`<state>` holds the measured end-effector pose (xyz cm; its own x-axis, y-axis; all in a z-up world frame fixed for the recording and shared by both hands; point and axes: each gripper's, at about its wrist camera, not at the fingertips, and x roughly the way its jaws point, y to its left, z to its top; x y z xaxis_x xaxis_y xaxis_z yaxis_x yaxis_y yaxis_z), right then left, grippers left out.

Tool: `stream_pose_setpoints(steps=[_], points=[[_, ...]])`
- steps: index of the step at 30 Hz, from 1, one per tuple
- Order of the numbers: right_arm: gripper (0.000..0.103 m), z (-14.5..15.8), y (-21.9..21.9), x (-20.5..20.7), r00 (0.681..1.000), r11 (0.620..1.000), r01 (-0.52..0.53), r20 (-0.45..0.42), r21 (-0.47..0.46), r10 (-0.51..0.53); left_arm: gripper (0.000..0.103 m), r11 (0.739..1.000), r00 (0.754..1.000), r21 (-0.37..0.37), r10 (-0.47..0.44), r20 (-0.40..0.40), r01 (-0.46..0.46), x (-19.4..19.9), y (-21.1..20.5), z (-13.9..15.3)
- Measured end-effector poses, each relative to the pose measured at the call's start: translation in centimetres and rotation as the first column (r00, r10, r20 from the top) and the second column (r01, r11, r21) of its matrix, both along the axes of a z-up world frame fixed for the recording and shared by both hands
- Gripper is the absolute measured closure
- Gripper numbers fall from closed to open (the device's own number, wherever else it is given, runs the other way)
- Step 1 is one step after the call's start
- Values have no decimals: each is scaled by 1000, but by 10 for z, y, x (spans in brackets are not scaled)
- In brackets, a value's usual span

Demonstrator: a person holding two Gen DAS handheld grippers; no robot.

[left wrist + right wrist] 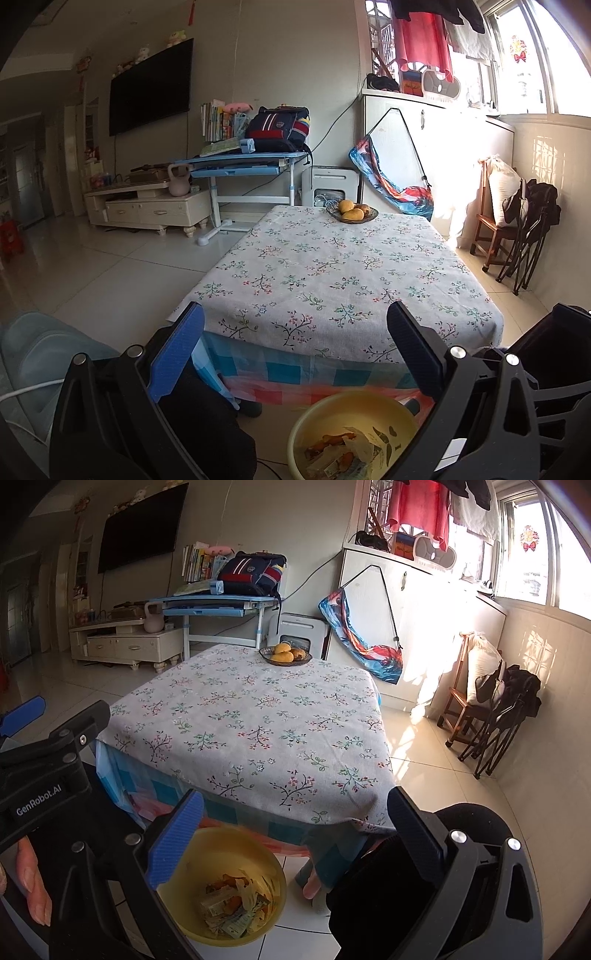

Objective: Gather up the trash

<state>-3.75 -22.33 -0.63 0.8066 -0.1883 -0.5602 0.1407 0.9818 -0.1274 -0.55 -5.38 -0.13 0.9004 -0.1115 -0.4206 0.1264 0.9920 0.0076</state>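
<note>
Both hand-held grippers hang in the air at the near end of the bench (pixel 332 266), each with its blue-padded fingers spread wide and nothing between them. The left hand-held gripper (pixel 295 354) sits above the near edge of the flowered tablecloth (pixel 251 716), and the right hand-held gripper (pixel 295 838) is just beside it, over the near right corner of the cloth. In the right wrist view the black body of the left one shows at the left edge, with a person's fingers (pixel 35 886) below it.

On the tiled floor under the near edge of the bench stands a yellow basin (pixel 221 849). The trash (pixel 232 904) lies in the bottom of it: crumpled paper wrappers and orange bits that look like fruit peel. A checked blue and pink cloth (pixel 295 373) hangs below the flowered one, just behind the basin.

The top of the bench carries only a fruit bowl (pixel 352 213) at its far end, with yellow fruit in it. Beyond stand a blue desk (pixel 240 162) with a backpack (pixel 279 129) on top, a wall television (pixel 151 86) and a low white cabinet (pixel 147 210).
</note>
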Motion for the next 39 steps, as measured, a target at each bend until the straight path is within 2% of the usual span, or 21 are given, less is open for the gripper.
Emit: stream_pose_setpoints(steps=[39], points=[[8,-3,3,1,1000,1000,-7,-5,7,7,7,999,1000,42,9,4,-9,-3,-4,0]])
